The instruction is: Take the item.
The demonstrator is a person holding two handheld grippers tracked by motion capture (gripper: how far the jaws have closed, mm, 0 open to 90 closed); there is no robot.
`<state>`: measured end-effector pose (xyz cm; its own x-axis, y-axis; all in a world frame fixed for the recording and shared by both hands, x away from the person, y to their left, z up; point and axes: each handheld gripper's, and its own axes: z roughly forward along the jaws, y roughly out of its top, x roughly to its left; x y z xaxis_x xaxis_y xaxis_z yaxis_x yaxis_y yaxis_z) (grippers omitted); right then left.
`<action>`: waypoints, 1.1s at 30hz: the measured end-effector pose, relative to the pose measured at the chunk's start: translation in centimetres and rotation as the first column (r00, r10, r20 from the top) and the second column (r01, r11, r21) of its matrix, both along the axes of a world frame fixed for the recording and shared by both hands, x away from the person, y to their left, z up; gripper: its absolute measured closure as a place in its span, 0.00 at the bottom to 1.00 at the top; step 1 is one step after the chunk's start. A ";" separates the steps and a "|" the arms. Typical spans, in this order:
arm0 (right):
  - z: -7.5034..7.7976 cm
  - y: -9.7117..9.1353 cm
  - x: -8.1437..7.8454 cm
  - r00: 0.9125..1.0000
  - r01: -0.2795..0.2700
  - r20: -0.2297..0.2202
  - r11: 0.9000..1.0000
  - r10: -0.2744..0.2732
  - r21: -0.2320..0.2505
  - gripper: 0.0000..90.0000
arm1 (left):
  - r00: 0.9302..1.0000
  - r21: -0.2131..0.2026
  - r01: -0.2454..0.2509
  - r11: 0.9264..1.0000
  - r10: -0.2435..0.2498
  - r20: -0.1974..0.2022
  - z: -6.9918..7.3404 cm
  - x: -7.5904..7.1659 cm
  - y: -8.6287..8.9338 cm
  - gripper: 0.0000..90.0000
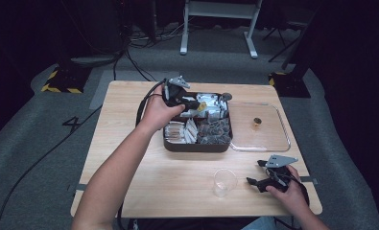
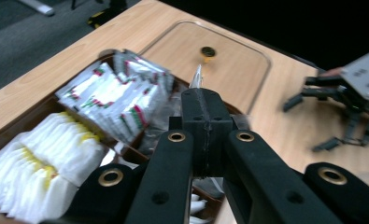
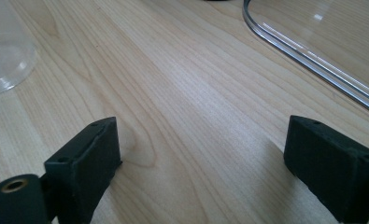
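My left gripper [image 1: 199,104] [image 2: 203,100] hovers over the back of a dark brown tray [image 1: 196,146]. Its jaws are shut, and a thin sachet [image 2: 197,77] pinched between them sticks out edge-on past the tips. The tray holds white sachets [image 2: 46,149], silver sachets with red print [image 2: 121,93] and dark packets [image 1: 215,130] in separate compartments. Near the front right of the table, my right gripper [image 1: 254,172] [image 3: 208,163] [image 2: 308,123] rests low over the wood. It is open with nothing between its jaws.
A clear plastic cup [image 1: 224,182] [image 3: 4,51] stands just left of the right gripper. A clear lid [image 1: 273,139] [image 3: 308,56] [image 2: 247,70] with a small brown knob [image 1: 257,121] lies right of the tray. The wooden table [image 1: 129,158] drops off at every side.
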<state>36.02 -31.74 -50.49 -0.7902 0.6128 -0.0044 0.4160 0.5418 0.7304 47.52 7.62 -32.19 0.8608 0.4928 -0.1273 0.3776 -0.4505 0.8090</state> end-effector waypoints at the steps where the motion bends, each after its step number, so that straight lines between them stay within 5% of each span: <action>1: 0.0 0.0 0.0 1.000 0.000 0.000 1.000 0.000 0.000 0.12 | 1.000 0.000 0.000 1.000 0.000 0.000 0.0 0.0 0.0 1.00; 14: 0.0 -0.3 -0.1 1.000 -0.032 0.000 1.000 0.032 0.001 0.12 | 0.990 -0.032 0.132 0.991 -0.130 0.056 1.4 -6.9 -1.5 1.00; 23: 0.0 -0.3 -0.1 1.000 -0.031 0.000 1.000 0.031 0.001 0.12 | 0.976 -0.047 0.209 0.977 -0.206 0.062 0.1 -10.7 -3.3 1.00; 33: 0.0 -0.3 -0.1 1.000 -0.031 0.000 1.000 0.031 0.001 0.12 | 0.969 -0.092 0.244 0.965 -0.238 0.067 -2.1 -12.8 -4.3 1.00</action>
<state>35.94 -32.01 -50.50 -0.8090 0.5878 -0.0039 0.3989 0.5538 0.7309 34.76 3.32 -34.29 0.9596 0.2571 -0.1145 0.2216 -0.4393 0.8706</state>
